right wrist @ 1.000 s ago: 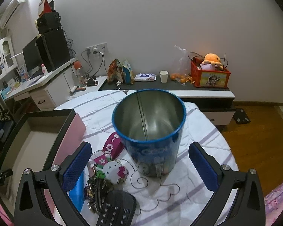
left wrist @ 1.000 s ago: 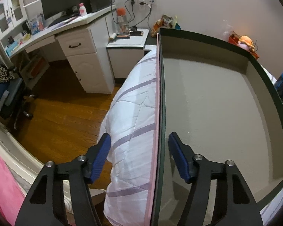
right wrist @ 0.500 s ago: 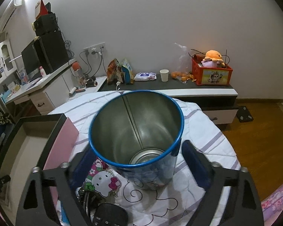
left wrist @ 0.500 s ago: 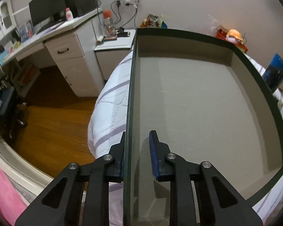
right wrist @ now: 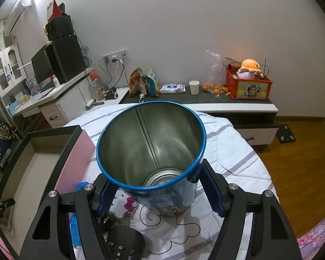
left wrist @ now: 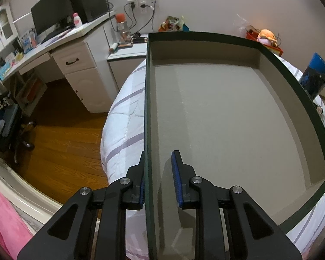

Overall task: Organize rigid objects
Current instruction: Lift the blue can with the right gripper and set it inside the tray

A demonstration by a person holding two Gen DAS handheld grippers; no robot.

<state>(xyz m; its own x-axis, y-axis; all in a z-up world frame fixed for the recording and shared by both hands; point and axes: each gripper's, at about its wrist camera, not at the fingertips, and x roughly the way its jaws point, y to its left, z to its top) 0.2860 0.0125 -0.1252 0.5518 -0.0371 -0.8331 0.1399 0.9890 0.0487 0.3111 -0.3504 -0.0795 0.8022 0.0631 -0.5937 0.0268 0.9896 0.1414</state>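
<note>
Keychain (right wrist: 124,204), remote (right wrist: 125,246) beside tin (right wrist: 153,151), perhaps touching.

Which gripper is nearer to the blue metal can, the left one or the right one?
Right. The right gripper has closed its jaws around the blue can, pads on its sides. The left gripper clamps the box wall, apart from the can.

Both grippers (left wrist: 158,173) (right wrist: 160,191) clamped, angled down.
</note>
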